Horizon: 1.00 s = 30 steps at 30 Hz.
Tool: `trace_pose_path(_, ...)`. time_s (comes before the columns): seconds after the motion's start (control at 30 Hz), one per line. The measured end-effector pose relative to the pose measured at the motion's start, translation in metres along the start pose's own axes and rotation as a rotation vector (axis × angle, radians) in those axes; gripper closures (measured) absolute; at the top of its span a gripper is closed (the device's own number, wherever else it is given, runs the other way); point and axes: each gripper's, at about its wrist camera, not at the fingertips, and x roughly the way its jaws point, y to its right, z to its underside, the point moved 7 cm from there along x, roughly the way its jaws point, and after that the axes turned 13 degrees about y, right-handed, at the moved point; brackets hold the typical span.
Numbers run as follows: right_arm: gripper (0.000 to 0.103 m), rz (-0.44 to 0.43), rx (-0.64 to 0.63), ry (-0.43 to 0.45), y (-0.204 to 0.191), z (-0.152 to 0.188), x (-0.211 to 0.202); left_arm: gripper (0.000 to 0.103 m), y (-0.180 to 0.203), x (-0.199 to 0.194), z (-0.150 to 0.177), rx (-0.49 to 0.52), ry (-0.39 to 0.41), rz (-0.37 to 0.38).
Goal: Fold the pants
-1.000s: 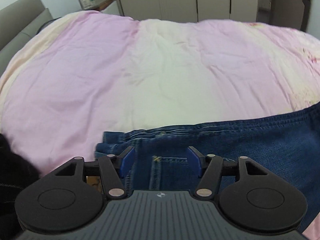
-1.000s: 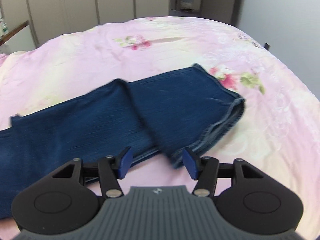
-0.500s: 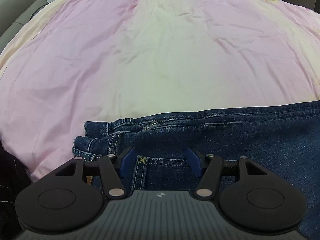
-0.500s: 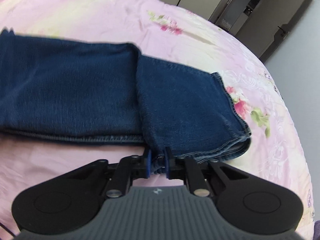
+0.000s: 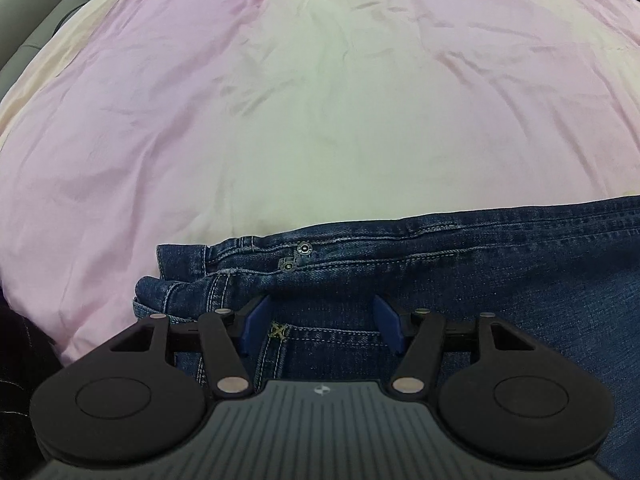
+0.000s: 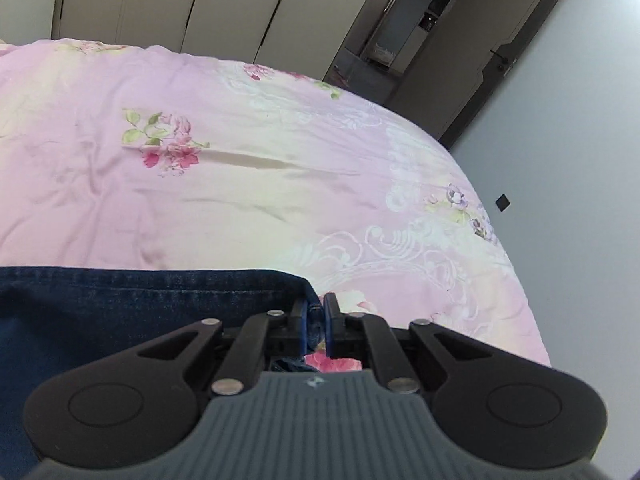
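Hovering over the waist end of the jeans, my left claw has its blue fingers spread wide, with nothing between them but the denim lying underneath. The waistband sits bunched just ahead of the left finger, two metal rivets showing a little beyond the fingertips, and a stitched seam runs across right under the gap. The jeans stretch away to the right along the near edge of the bed, on a pink and cream cover. A grey sofa shows at the far left corner.

My right claw is nearly closed, its fingers pinching the corner of the jeans, right at the hem of the leg. The rest of that leg spreads off to the left of the claw, flat on the flowered cover. Beyond the bed stand pale wardrobe doors, with a dark door to their right.
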Motion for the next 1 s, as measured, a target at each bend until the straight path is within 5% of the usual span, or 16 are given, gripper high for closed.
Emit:
trace_pose_path(0.13, 0.099, -0.061, 0.056, -0.065, -0.01, 0.011, 0.046, 0.034, -0.003, -0.002, -0.004, -0.021, 0.002, 0.009)
trace_pose_path(0.23, 0.087, -0.06, 0.084, -0.067, -0.019, 0.018, 0.061, 0.034, -0.018, -0.011, -0.011, -0.072, 0.038, 0.042)
trace_pose_path(0.3, 0.07, -0.056, 0.073, -0.046, -0.018, 0.022, 0.057, 0.032, -0.035, -0.017, -0.016, -0.093, 0.057, 0.049)
trace_pose_path(0.5, 0.053, -0.057, 0.222, -0.037, 0.013, 0.042, 0.028, 0.021, -0.085, -0.02, -0.013, -0.117, 0.063, 0.055)
trace_pose_path(0.7, 0.051, 0.002, 0.502, -0.132, 0.049, 0.096, 0.006, 0.019, -0.118, 0.003, 0.004, -0.162, 0.018, 0.081)
trace_pose_path(0.93, 0.051, 0.051, 0.58, -0.179, 0.043, 0.119, -0.018, 0.01, -0.145, 0.04, 0.028, -0.474, 0.002, 0.176)
trace_pose_path(1.0, 0.051, 0.044, 0.553, -0.183, 0.032, 0.116, -0.022, 0.025, -0.144, 0.04, 0.031, -0.514, 0.03, 0.194)
